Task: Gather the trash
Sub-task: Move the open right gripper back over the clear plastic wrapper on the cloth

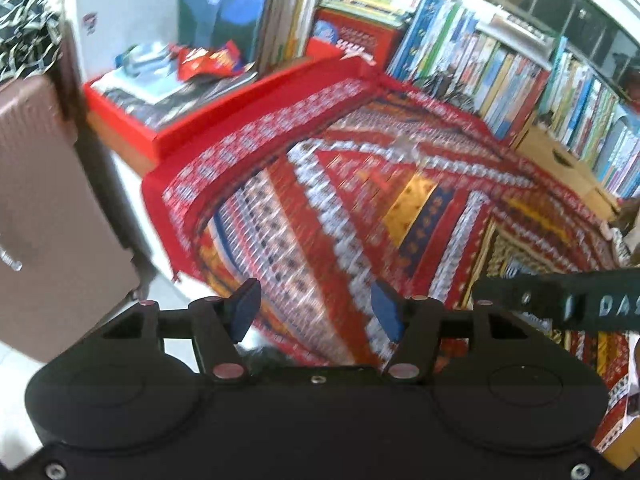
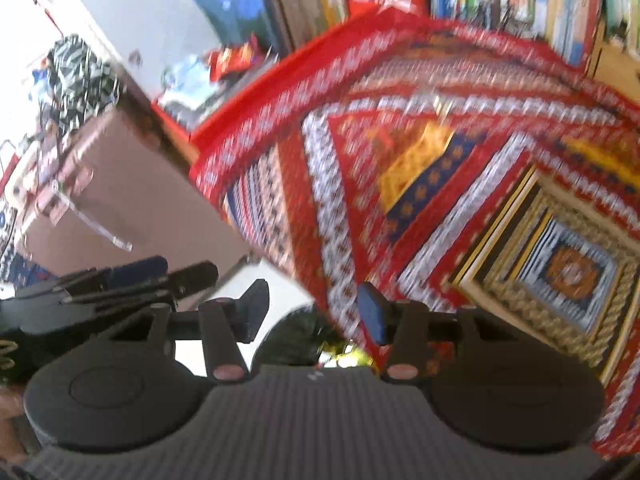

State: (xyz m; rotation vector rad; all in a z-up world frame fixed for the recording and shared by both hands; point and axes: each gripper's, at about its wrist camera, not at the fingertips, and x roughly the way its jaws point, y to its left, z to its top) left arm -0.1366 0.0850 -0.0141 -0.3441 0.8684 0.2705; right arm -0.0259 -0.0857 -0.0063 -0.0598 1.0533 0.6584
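Observation:
My left gripper [image 1: 314, 305] hangs open over the near edge of a red patterned tablecloth [image 1: 360, 200], with nothing between its fingers. My right gripper [image 2: 313, 307] is open too and holds nothing. A crumpled red snack wrapper [image 1: 208, 62] lies on a pile of magazines at the table's far left, also seen as the red wrapper [image 2: 234, 58] in the right wrist view. A small clear, crinkled scrap [image 1: 404, 148] seems to lie on the cloth. Just below the right gripper is a dark bag [image 2: 296, 336], blurred. Each view catches the other gripper at its edge.
A pink hard-shell suitcase [image 1: 48, 208] stands on the white floor left of the table. Rows of upright books [image 1: 500, 72] line the table's far and right sides. A red box [image 1: 352, 36] and a cardboard box [image 1: 560, 160] stand by them.

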